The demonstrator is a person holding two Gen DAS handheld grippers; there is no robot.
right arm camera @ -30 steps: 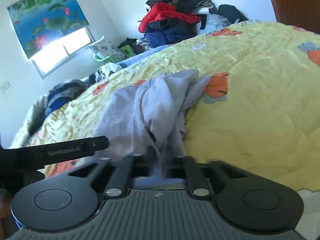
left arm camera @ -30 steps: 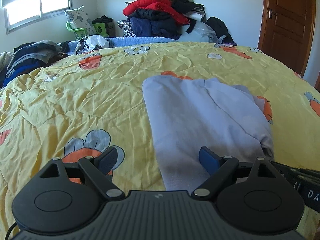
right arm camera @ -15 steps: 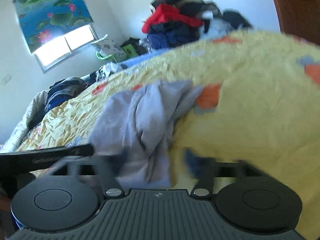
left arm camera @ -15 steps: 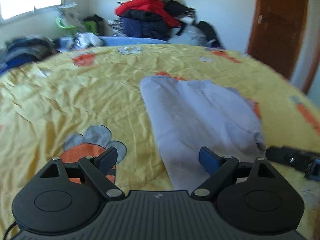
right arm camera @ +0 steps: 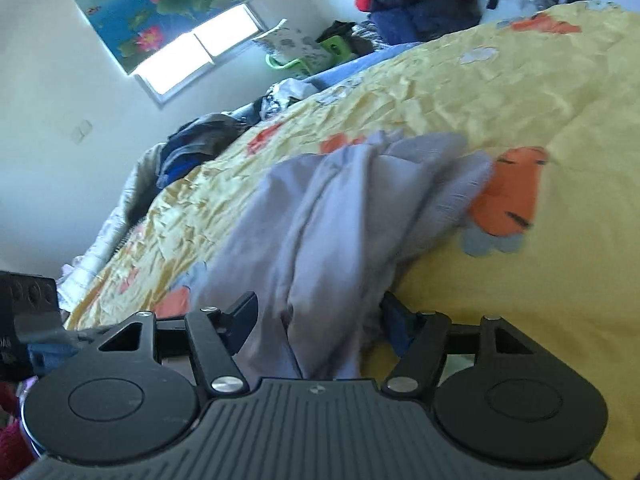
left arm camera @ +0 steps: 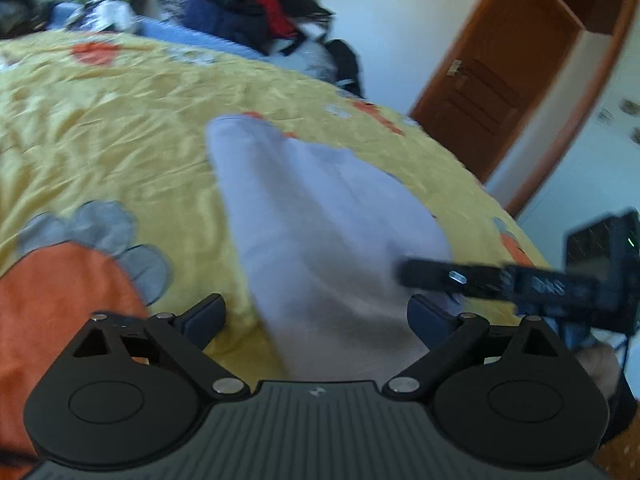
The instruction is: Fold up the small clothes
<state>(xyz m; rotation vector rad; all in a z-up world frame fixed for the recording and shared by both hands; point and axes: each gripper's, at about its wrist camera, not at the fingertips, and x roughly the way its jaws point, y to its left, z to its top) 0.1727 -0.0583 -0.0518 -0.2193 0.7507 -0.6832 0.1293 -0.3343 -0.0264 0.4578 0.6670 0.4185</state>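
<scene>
Right tool (right arm camera: pixel 316 326) closing around bunched garment (right arm camera: pixel 360 208) at six o'clock; left tool (left arm camera: pixel 316 316) opening wide, should pinch one edge only.

The pale lavender cotton garment (left arm camera: pixel 320 216) lies partly folded, rumpled along one side, on the bedspread directly ahead of both grippers.

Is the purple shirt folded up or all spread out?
Partly folded: the purple shirt lies doubled over and bunched into creases on the yellow bedspread.
</scene>
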